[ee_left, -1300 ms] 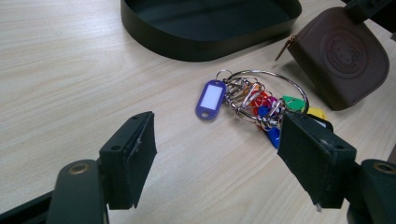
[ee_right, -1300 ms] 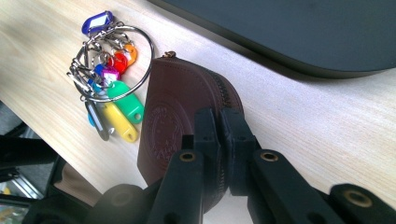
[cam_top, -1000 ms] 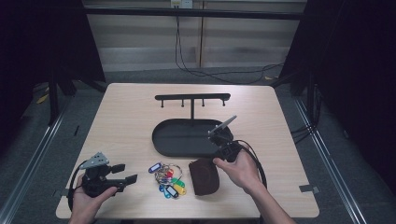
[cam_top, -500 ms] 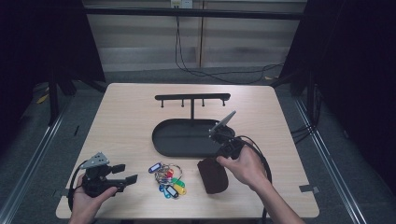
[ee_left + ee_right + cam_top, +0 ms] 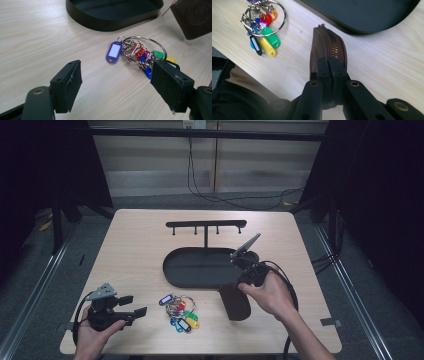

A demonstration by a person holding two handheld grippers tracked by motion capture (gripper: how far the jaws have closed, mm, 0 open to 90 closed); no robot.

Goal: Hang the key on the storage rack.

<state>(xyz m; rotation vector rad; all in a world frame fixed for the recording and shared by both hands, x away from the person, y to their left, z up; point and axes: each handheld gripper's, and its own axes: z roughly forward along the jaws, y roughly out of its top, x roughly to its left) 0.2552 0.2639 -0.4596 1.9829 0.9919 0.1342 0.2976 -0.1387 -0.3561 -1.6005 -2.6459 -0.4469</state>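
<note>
Right gripper view shows the brown zippered pouch [image 5: 328, 48] pinched at its near end between the two black jaws of the right hand-held gripper [image 5: 329, 72], which are pressed together on it with the brass zipper running along the top edge straight away from the jaws. The pouch stands on its edge, and whether its far end touches the tabletop [image 5: 387, 65] cannot be told. In the high view the pouch [image 5: 235, 301] sits just in front of the black oval tray [image 5: 200, 268], near the tray's right end, with the right hand [image 5: 267, 292] wrapped around the right hand-held gripper [image 5: 245, 282] beside it. Just left of the pouch lies a bunch of keys with coloured tags [image 5: 179, 311] on a large metal ring; the right gripper view shows green, yellow, blue and orange tags [image 5: 262, 27] fanned on the wood, apart from the pouch. Left gripper view shows the left hand-held gripper [image 5: 117, 87] with its jaws spread wide and nothing between them, low over the tabletop and pointing at the key bunch [image 5: 140, 53], a purple tag nearest. In the high view the left hand [image 5: 95, 332] holds that hand-held gripper [image 5: 136, 306] near the front left corner, well short of the keys. Behind the tray stands a black rack with small hooks [image 5: 206, 226].
</note>
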